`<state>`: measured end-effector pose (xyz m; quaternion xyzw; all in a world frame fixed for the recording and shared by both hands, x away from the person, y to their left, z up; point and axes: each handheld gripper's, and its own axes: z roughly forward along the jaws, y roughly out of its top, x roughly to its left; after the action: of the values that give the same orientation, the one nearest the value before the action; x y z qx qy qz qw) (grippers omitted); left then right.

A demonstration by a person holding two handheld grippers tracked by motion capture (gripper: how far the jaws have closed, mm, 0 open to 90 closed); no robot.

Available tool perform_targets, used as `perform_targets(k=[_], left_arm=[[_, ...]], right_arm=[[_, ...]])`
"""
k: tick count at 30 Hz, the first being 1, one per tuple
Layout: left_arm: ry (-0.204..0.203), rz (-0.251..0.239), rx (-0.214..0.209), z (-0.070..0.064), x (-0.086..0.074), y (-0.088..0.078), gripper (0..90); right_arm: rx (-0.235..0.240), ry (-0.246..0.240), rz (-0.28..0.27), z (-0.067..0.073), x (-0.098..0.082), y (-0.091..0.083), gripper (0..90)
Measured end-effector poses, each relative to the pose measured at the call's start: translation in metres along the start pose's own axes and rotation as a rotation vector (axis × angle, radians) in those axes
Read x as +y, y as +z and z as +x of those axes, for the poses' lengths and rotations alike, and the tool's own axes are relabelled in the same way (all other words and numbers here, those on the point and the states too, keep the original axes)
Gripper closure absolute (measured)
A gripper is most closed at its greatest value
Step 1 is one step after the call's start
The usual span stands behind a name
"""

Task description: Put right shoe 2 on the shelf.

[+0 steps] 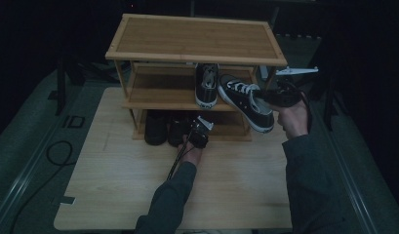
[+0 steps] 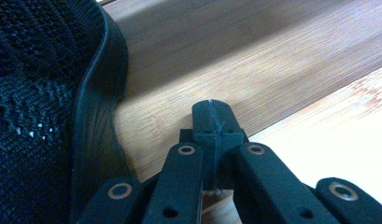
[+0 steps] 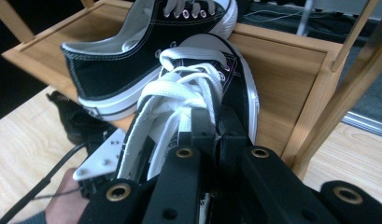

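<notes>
Black canvas sneaker (image 3: 198, 98), white laces and sole, clamped in right gripper (image 3: 208, 128).

My wooden counter (image 1: 114, 195) bears bamboo shoe rack (image 1: 192, 36), one black sneaker (image 1: 206, 85) on middle shelf, dark shoes (image 1: 155, 129) on bottom shelf

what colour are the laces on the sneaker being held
White laces on a black canvas sneaker with a white sole edge; clearest in the right gripper view.

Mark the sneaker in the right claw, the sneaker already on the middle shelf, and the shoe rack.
held sneaker (image 1: 246, 100), high view, on its laced top.
shelved sneaker (image 1: 207, 84), high view, on its laces.
shoe rack (image 1: 192, 36), high view, on the bare top shelf.
</notes>
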<state>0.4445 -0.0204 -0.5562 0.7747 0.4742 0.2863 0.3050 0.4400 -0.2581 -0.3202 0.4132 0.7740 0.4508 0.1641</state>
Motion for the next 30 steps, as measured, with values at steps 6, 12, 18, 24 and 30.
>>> perform_targets(k=[6, 12, 18, 24, 30], left_arm=[[0.000, 0.000, 0.001, 0.000, 0.000, 0.000, 90.0], [0.000, -0.001, 0.002, 0.000, 0.000, 0.000, 90.0], [-0.001, 0.000, 0.002, 0.000, 0.000, 0.000, 90.0], [0.001, 0.001, 0.002, 0.000, 0.000, 0.000, 90.0], [-0.001, -0.001, 0.003, 0.000, 0.000, 0.000, 90.0]], right_arm=[[-0.046, 0.055, -0.018, 0.000, -0.001, 0.011, 88.7], [-0.044, 0.108, -0.023, -0.002, -0.001, 0.016, 88.6], [-0.033, 0.101, 0.031, -0.006, 0.001, 0.016, 82.3], [-0.032, 0.064, 0.050, -0.005, 0.001, 0.011, 78.0], [-0.026, 0.063, 0.020, -0.004, -0.001, -0.004, 77.3]])
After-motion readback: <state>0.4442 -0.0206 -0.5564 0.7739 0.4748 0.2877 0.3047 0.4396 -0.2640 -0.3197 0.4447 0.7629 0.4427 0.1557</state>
